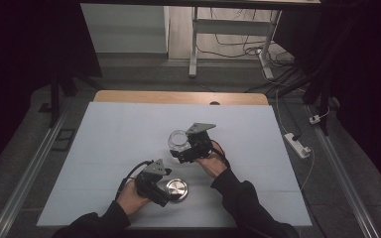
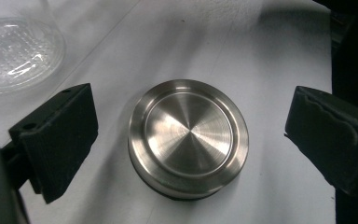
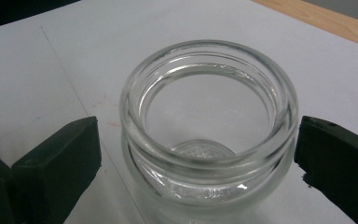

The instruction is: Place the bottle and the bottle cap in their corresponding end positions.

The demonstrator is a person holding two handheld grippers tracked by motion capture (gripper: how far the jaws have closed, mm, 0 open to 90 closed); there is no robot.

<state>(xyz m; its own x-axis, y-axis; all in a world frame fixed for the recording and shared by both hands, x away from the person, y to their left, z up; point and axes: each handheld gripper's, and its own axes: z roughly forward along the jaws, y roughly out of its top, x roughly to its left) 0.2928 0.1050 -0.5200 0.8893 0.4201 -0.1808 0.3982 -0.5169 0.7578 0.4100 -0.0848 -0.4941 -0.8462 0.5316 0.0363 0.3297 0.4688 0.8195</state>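
Brushed steel round lid [image 2: 188, 138] between gaping left tool [image 2: 189, 140], ribbed clear glass jar [image 3: 208, 135] between gaping right tool [image 3: 198, 161].

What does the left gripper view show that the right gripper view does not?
Left gripper view: a round brushed-metal lid lying flat between the open left claw's pads, touching neither. Right gripper view: the open mouth of the upright glass jar between the right claw's pads, which stand just clear of it, plus the table's wooden edge. Both: the jar and the white table cover.

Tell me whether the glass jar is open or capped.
Open. The glass jar stands upright with a bare mouth; its metal lid lies apart on the white table.
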